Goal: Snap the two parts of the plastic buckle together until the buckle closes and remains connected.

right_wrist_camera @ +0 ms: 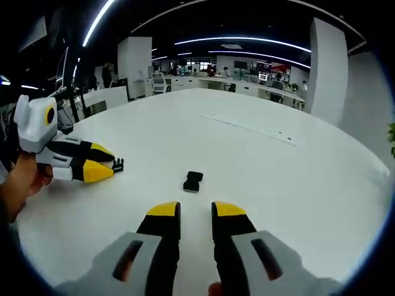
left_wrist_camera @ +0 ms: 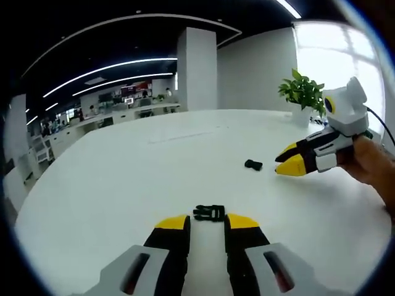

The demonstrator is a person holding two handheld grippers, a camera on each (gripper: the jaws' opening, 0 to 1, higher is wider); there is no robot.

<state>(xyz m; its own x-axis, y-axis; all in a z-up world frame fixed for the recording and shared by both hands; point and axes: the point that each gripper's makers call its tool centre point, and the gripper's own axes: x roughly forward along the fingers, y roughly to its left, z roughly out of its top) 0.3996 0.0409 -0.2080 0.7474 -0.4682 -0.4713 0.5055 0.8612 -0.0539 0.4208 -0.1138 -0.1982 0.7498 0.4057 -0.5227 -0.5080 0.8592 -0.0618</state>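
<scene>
The two halves of the buckle lie apart on the white surface (left_wrist_camera: 123, 185), not yet joined, and each gripper faces the half it seems meant to take. In the left gripper view, the pronged buckle part (left_wrist_camera: 209, 213) sits low in the centre of the frame, just ahead of the left gripper (left_wrist_camera: 207, 223), whose jaws stand parted and hold nothing. In the right gripper view, the socket buckle part (right_wrist_camera: 193, 180) lies slightly left of centre, a little beyond the right gripper (right_wrist_camera: 195, 211), whose jaws are also parted and empty. This looks like an approach with one half per gripper, so the parts can be lifted and pushed together.
</scene>
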